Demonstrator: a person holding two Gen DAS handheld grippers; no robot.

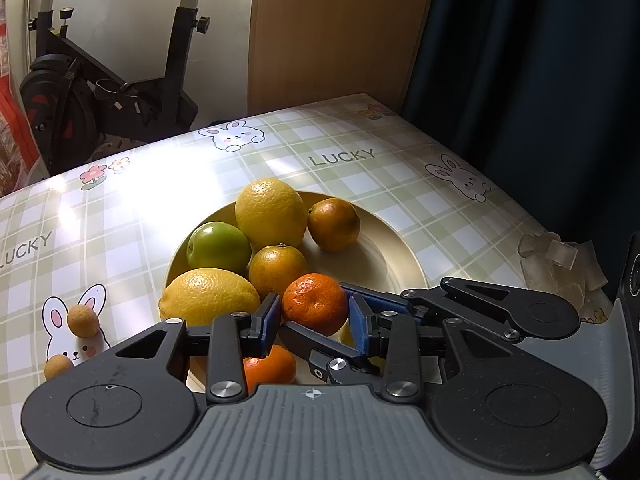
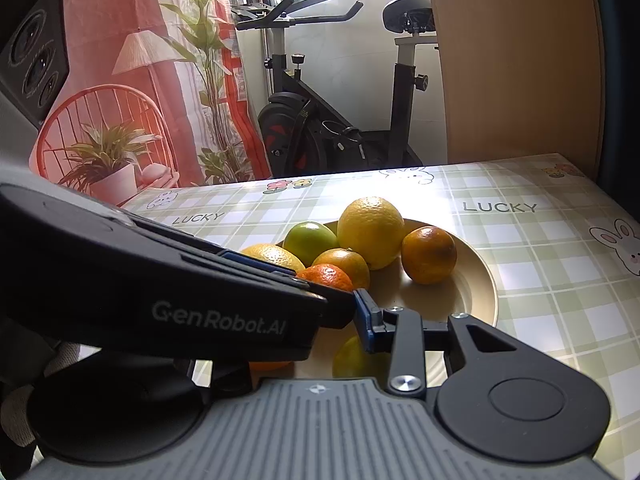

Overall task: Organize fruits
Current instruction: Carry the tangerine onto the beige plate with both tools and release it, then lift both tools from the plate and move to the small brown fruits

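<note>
Reaching low over plate [image 1: 400,248] on desk [image 1: 420,200], left hand-held gripper [image 1: 314,316] spread around bright tangerine [image 1: 314,300], pads beside it, contact unclear. Crossing underneath from right, right hand-held gripper [image 2: 352,312]; opening cannot be judged, one finger hidden.

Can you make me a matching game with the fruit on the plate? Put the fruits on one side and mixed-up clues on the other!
Things:
1. green apple
2. bright orange mandarin
3. two small tan balls
4. dark orange fruit

Clues:
A. off the plate, on the tablecloth beside a printed bunny
B. between the left gripper fingers
C. alone at the far right side of the plate
D. on the plate's left side, between two big yellow fruits

Pairs: 1-D, 2-B, 3-A, 4-C
</note>
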